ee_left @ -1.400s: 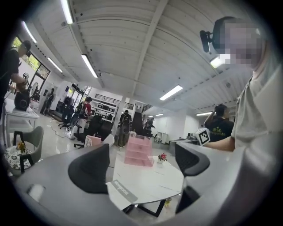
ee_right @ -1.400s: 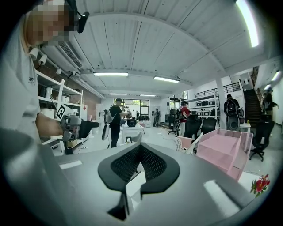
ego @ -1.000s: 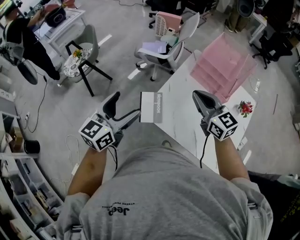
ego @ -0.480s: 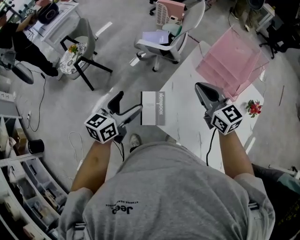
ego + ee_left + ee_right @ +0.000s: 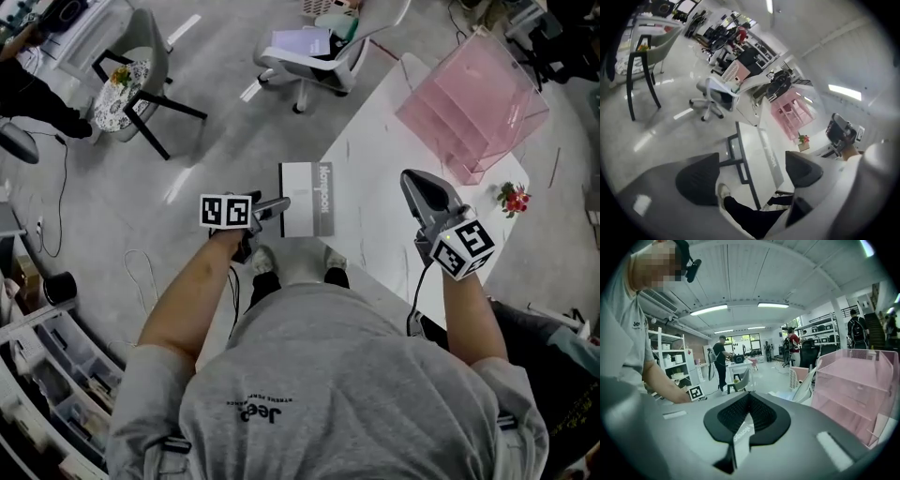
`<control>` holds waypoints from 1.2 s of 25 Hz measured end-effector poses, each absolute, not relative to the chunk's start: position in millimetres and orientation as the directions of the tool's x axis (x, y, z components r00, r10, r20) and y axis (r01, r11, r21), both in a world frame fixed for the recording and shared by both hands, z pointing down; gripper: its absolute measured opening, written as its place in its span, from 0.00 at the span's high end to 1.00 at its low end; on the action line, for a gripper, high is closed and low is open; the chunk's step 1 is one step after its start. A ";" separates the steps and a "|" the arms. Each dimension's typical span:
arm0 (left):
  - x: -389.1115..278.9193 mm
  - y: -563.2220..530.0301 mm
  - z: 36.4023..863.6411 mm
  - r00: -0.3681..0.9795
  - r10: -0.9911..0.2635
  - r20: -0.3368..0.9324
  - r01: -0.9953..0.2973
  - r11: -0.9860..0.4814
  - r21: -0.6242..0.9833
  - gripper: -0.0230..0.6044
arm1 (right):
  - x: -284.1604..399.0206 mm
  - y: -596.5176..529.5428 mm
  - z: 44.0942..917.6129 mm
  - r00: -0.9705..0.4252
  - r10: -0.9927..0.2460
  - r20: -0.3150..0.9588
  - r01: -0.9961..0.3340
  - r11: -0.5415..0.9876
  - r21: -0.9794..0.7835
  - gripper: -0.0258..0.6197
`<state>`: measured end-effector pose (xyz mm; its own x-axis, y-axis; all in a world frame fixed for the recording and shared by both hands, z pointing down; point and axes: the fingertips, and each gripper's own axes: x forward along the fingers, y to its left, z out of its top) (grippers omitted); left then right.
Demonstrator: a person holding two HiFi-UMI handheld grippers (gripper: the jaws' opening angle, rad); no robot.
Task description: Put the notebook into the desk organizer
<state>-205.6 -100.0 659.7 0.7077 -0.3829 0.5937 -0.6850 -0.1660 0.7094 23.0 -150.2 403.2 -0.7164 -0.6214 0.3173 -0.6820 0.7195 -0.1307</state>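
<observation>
A grey-white notebook (image 5: 307, 199) with a dark spine lies flat on the near corner of the white table (image 5: 394, 150), partly over the edge. My left gripper (image 5: 275, 205) is at the notebook's left edge, jaws wide open. In the left gripper view the notebook (image 5: 757, 157) shows just ahead between the open pads (image 5: 699, 178), and nothing presses on it. My right gripper (image 5: 419, 190) hovers over the table to the right of the notebook, shut and empty. The pink desk organizer (image 5: 473, 101) stands at the table's far end, also seen in the right gripper view (image 5: 853, 394).
A small red flower pot (image 5: 513, 199) sits on the table right of the right gripper. A white office chair (image 5: 314, 52) stands beyond the table's corner, and a black-legged chair (image 5: 122, 89) at the far left. Shelving (image 5: 37, 375) lines the left wall. My shoes (image 5: 262, 262) are under the table's edge.
My left gripper has dropped and rolled, so its marker cube now faces up, and its tips have come to the notebook's left edge. The right gripper has sunk slightly. The notebook lies as before.
</observation>
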 end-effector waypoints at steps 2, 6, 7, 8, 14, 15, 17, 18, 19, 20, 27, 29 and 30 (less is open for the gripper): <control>-200.1 -95.7 681.1 0.716 -0.357 0.599 -0.670 -0.115 0.733 0.20 | 26.1 -148.4 412.9 -0.714 -0.616 0.333 -0.683 0.717 -0.138 0.96; -187.6 -89.6 696.9 0.732 -0.332 0.595 -0.650 -0.075 0.756 0.42 | 31.5 -144.8 431.6 -0.709 -0.606 0.361 -0.687 0.710 -0.157 0.96; -184.7 -87.9 699.3 0.732 -0.323 0.599 -0.651 -0.074 0.755 0.46 | 32.7 -143.2 435.7 -0.708 -0.603 0.366 -0.687 0.708 -0.162 0.96; -182.0 -86.6 701.8 0.732 -0.313 0.604 -0.653 -0.074 0.753 0.49 | 34.0 -141.5 439.9 -0.708 -0.601 0.371 -0.687 0.707 -0.167 0.96; -171.9 -88.6 708.1 0.722 -0.278 0.634 -0.676 -0.085 0.732 0.69 | 35.1 -135.9 454.2 -0.710 -0.591 0.383 -0.686 0.704 -0.183 0.96; -170.4 -90.4 706.6 0.719 -0.273 0.639 -0.681 -0.094 0.726 0.71 | 34.9 -136.0 454.7 -0.710 -0.590 0.384 -0.685 0.704 -0.184 0.96; -169.4 -93.6 703.2 0.707 -0.266 0.656 -0.698 -0.110 0.708 0.73 | 36.0 -136.5 455.1 -0.709 -0.591 0.385 -0.687 0.703 -0.185 0.96; -169.4 -94.5 700.5 0.702 -0.266 0.661 -0.703 -0.114 0.702 0.75 | 37.0 -136.5 455.3 -0.708 -0.593 0.384 -0.688 0.702 -0.185 0.96; -169.4 -95.0 696.0 0.702 -0.269 0.660 -0.704 -0.119 0.700 0.78 | 37.7 -136.4 455.1 -0.707 -0.594 0.385 -0.689 0.701 -0.185 0.96; -168.7 -95.5 689.2 0.708 -0.274 0.651 -0.697 -0.127 0.705 0.81 | 38.1 -136.3 454.7 -0.706 -0.595 0.384 -0.690 0.700 -0.185 0.96; -153.6 -99.6 630.6 0.789 -0.263 0.555 -0.611 -0.250 0.751 0.86 | 37.7 -139.5 446.0 -0.701 -0.609 0.371 -0.697 0.694 -0.180 0.96; -145.8 -103.2 616.0 0.812 -0.254 0.526 -0.582 -0.274 0.766 0.86 | 40.7 -140.4 443.8 -0.702 -0.614 0.361 -0.698 0.693 -0.179 0.96; -141.1 -105.7 608.7 0.823 -0.247 0.512 -0.567 -0.286 0.772 0.86 | 43.4 -141.0 442.6 -0.700 -0.618 0.356 -0.701 0.691 -0.178 0.96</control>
<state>-141.1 -105.7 608.7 0.8225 -0.2472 0.5122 -0.5670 -0.2862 0.7724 43.4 -141.0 442.6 -0.7004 -0.6184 0.3564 -0.7007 0.6908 -0.1784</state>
